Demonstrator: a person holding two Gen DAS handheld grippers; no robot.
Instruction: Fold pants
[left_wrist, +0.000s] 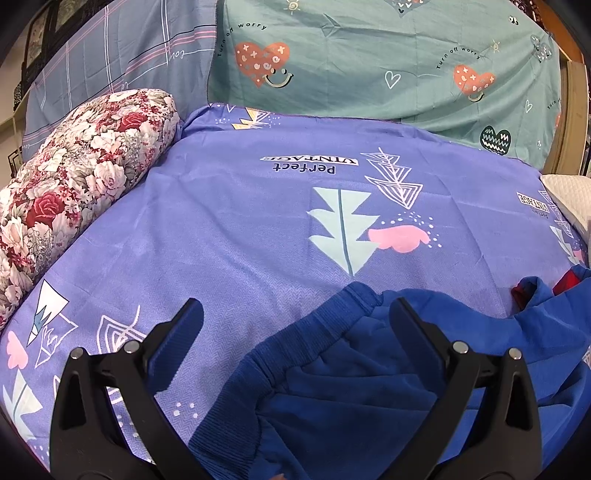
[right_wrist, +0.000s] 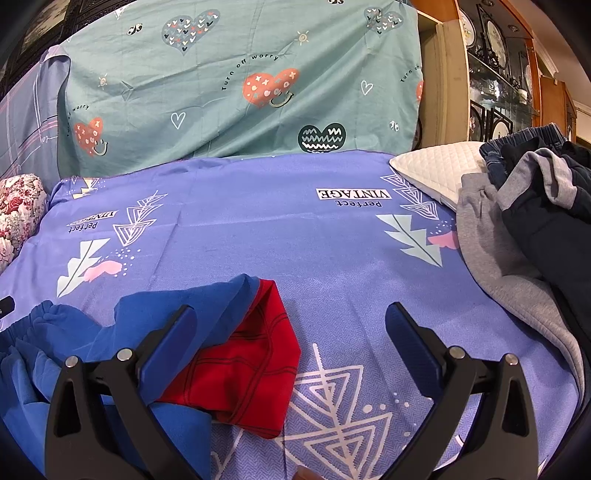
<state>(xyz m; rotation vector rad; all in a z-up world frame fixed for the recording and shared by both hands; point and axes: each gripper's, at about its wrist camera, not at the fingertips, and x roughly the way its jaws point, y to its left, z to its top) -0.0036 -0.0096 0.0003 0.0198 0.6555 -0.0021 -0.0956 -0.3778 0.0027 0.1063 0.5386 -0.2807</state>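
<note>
Left wrist view: blue pants (left_wrist: 351, 387) on the bed (left_wrist: 240, 221), lower part cut off; left gripper (left_wrist: 295, 317) and right gripper (right_wrist: 291, 321) fingers apart.

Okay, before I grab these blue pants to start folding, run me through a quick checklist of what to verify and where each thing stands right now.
1. Left gripper open: ok, fingers spread wide, nothing held.
2. Right gripper open: ok, nothing held.
3. Left gripper lined up on the blue pants: ok, the ribbed waistband lies between its fingers.
4. Right gripper lined up: not ok, mostly bedsheet between its fingers; the red part sits by the left finger.
5. Pants laid flat: not ok, bunched and creased.
6. Clothes pile clear of the pants: ok, off to the right.
</note>
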